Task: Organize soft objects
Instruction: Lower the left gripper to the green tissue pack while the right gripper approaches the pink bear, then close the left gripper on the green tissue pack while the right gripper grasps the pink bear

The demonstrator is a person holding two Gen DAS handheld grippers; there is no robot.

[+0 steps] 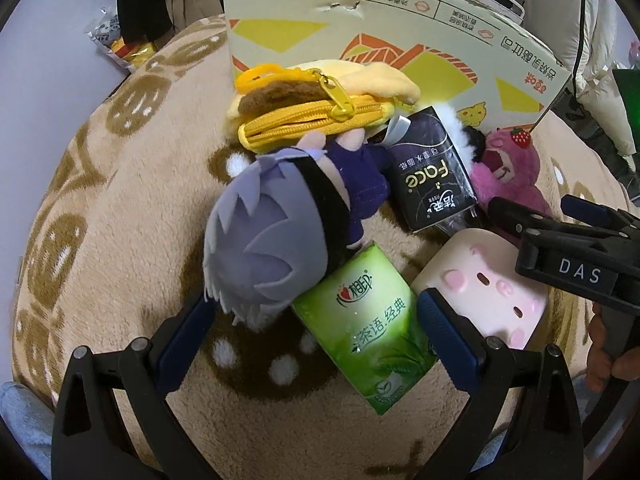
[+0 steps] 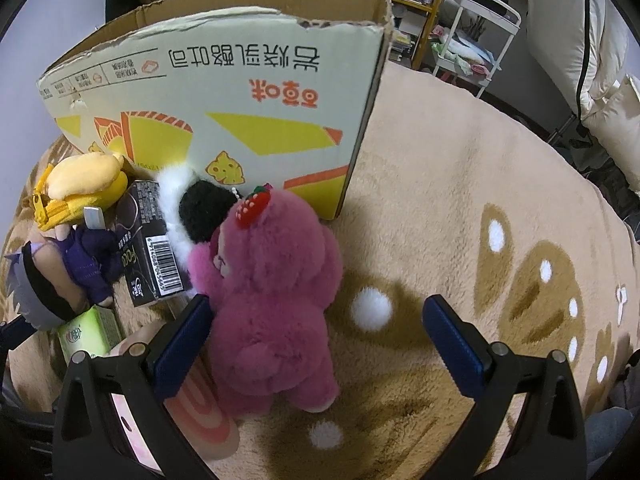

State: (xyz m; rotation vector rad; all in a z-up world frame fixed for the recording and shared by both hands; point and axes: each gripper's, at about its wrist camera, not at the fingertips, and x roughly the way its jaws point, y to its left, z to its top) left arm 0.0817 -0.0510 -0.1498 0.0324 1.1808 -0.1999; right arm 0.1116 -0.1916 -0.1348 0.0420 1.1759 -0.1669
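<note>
- Soft objects: seven counted, all lying loose in one cluster on a beige fleece blanket (image 2: 460,184) with brown paw and circle patterns, just in front of the box.
- Cardboard box (image 2: 224,92): one, upright, open at the top, printed upside down with yellow and orange shapes. Its inside is hidden from both views, so contents cannot be told.
- Plush dolls: two. One grey-haired doll (image 1: 276,216) in dark purple clothes, its head resting on the green pack; one pink bear (image 2: 272,300) with a red strawberry on its head, lying face down near the box's right corner.
- Tissue packs: two. One green tissue pack (image 1: 368,328), flat on the blanket; one black tissue pack (image 1: 430,172) between the doll and the bear.
- Yellow zip pouch (image 1: 316,104): one, burger-shaped, zip shut, touching the box front.
- Pink pig cushion (image 1: 484,288): one, just beside the green pack.
- Black-and-white furry item (image 2: 192,200): one, wedged between bear, black pack and box; its kind cannot be told.
- Left gripper (image 1: 316,320): jaws spread wide, straddling the green pack, holding nothing.
- Right gripper (image 2: 316,324): jaws spread wide, left finger touching the bear's side, holding nothing.
</note>
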